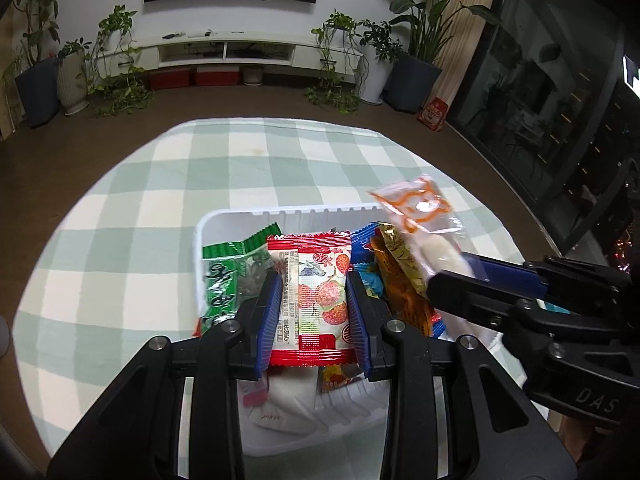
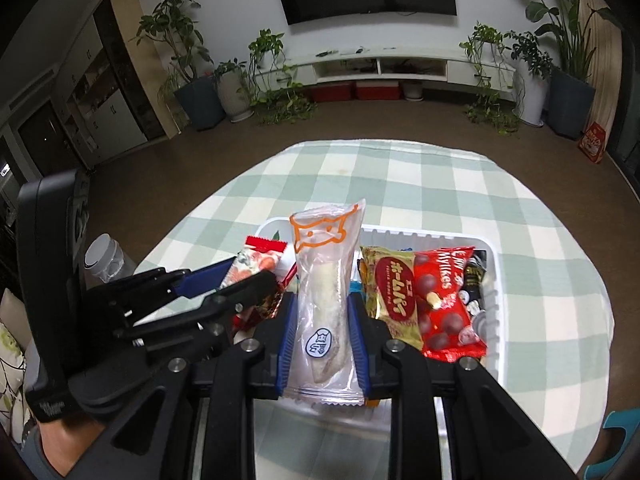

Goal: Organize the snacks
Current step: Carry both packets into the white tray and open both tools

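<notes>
Above white plastic bin (image 1: pixel 224 216): red lychee-print packet (image 1: pixel 316 300) pinched in left gripper (image 1: pixel 314 312); clear orange-cat pouch (image 2: pixel 324 292) pinched in right gripper (image 2: pixel 320 320). Bin mostly filled; both held packets unplaced. Right wrist view only: Mylikes bag (image 2: pixel 444 304). Left wrist view only: green packet (image 1: pixel 228 276).

The bin (image 1: pixel 224 216) was packed with snacks (image 2: pixel 436 300), leaving little room inside. Both grippers crowded above it, side by side. The tablecloth (image 1: pixel 200 172) beyond lay open.
</notes>
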`<state>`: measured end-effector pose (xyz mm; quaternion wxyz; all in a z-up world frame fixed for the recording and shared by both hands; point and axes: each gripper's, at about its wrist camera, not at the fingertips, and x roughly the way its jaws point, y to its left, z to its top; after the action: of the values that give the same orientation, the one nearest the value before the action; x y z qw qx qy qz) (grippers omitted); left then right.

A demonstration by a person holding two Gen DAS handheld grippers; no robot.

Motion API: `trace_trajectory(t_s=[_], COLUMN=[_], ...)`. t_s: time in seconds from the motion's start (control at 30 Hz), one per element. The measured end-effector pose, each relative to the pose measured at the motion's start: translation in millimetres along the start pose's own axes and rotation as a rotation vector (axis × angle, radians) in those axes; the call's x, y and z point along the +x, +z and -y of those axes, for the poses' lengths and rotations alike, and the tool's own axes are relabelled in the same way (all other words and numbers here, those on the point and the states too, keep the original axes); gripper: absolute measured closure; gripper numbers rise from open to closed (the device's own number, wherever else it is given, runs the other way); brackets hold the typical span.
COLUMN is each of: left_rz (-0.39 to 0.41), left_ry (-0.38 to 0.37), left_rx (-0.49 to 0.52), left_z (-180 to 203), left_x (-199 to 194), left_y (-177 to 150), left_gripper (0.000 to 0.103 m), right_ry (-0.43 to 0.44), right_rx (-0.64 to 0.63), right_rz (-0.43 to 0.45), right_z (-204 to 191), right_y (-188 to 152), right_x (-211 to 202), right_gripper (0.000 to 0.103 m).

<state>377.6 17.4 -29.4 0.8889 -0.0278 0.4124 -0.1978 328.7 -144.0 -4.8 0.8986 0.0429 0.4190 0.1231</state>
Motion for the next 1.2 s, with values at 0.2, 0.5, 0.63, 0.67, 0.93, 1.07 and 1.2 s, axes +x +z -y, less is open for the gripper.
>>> trace_trajectory(t_s=[0.2,0.5,0.63,0.67,0.93,1.07,1.2], left_rz=[0.004,0.006,0.002,0.001,0.005,0.006,0.008], left_ry=[0.006,-0.003,-0.004,-0.005,-0.018,-0.019,-0.023], left_rx=[-0.004,-0.03,-0.035,-0.037,-0.041,-0.039,-0.039], left_z=[-5.0,-13.2,-15.0,-15.4,-15.7,-16.1,-14.9], left_x=[15.0,22.7,25.0,25.6,25.4,25.7,23.8], left_y=[-3.3,-8.3,-9.5,-9.6,-10.1,-10.0,-10.7], left_gripper=[0.071,0.069,0.068,0.068,0.061,0.061,0.06], right_ry=[0.008,-0.021,-0.032,-0.036,-0.046,-0.056,-0.056], right_rx=[0.041,0.042,0.031,0.025,0.025,0.016,0.016], right_rz=[-0.045,-0.071,-0.076,-0.076,-0.074,-0.071,-0.069], right_z=[11.0,14.8,13.9,13.3,15.0,14.6,14.6], right_y=[7.4,7.6,8.0,7.8,7.3,7.5,7.0], right_x=[24.2,38.3,40.5,40.6,38.0,36.6,35.5], right_gripper=[0.075,0.073,0.073,0.073,0.073,0.073,0.073])
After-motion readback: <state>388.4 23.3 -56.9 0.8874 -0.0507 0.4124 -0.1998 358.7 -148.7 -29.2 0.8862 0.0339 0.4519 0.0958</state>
